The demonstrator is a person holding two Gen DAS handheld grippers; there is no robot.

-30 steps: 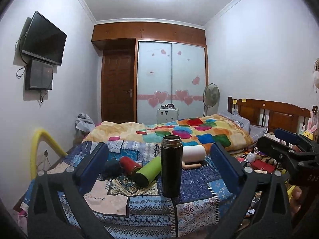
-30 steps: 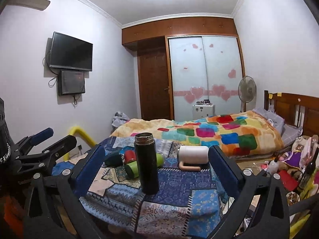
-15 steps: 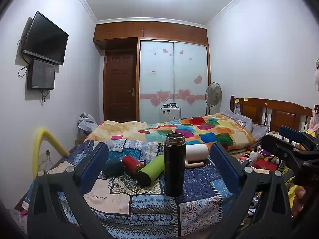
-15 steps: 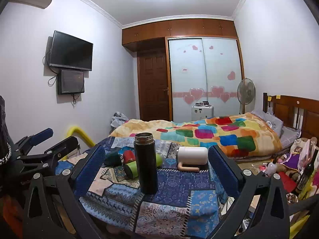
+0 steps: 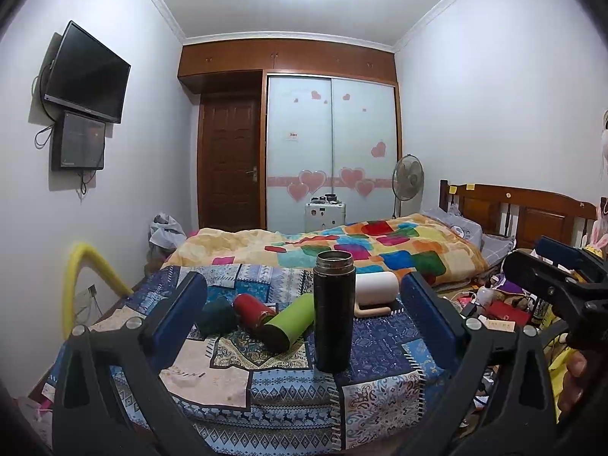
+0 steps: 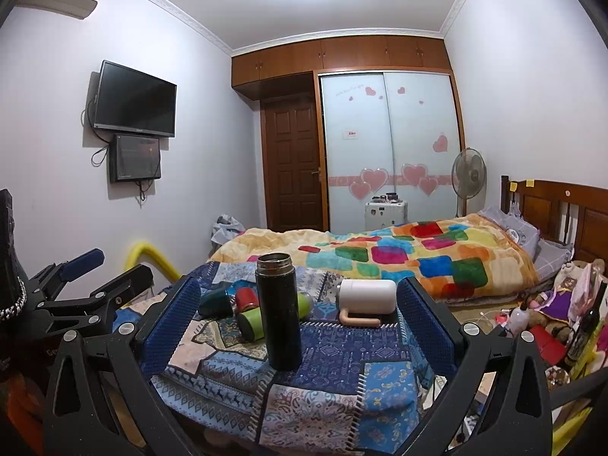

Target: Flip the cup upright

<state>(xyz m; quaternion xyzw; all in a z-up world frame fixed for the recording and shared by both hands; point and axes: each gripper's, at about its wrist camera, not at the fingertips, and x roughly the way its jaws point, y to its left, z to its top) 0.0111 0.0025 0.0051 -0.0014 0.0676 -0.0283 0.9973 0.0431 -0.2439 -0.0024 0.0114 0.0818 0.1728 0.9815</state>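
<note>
On the patchwork cloth (image 5: 212, 376) the green cup (image 5: 290, 321) is seen lying (probably light, slick); a mid-body hold is judged best. Both the left gripper (image 5: 304, 311) and right gripper (image 6: 298, 313) are spread wide, empty.

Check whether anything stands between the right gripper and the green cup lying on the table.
Yes. The upright black flask stands directly between the open right gripper and the green cup. It hides the cup's middle, and only the cup's ends show on either side.
</note>
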